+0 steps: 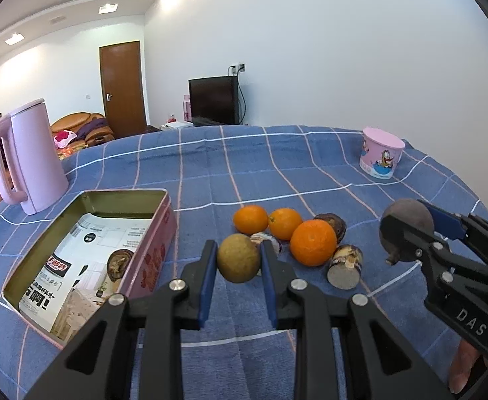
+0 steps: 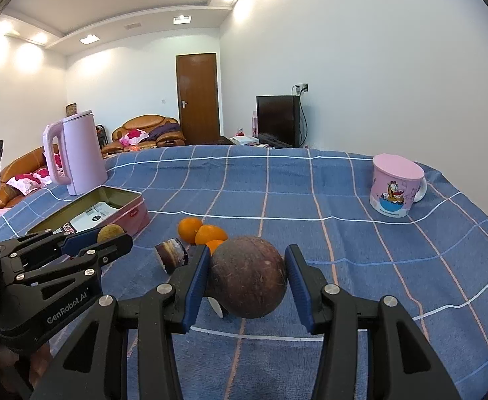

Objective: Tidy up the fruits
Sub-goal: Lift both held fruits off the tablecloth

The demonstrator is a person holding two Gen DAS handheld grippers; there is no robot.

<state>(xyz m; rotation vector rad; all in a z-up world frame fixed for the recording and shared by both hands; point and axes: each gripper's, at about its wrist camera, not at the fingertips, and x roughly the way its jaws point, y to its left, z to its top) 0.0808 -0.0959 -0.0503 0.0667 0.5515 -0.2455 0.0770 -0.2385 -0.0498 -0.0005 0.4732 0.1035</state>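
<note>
My left gripper (image 1: 239, 253) is shut on a small round yellow-brown fruit (image 1: 239, 260), just right of an open pink tin (image 1: 164, 233). The tin holds a printed paper and one dark cut fruit piece (image 1: 120, 263). Three oranges (image 1: 313, 242) and several dark cut pieces (image 1: 345, 266) lie on the blue checked cloth beyond the held fruit. My right gripper (image 2: 247, 256) is shut on a larger dark brown round fruit (image 2: 248, 276). In the left wrist view the right gripper (image 1: 410, 230) sits to the right of the pile. In the right wrist view the left gripper (image 2: 107, 236) sits beside the tin (image 2: 134, 213).
A pink kettle (image 1: 27, 156) stands behind the tin at the left. A pink cartoon mug (image 2: 395, 185) with a lid stands at the far right of the table. A person's hand (image 1: 467, 366) holds the right gripper. A sofa, door and TV lie beyond the table.
</note>
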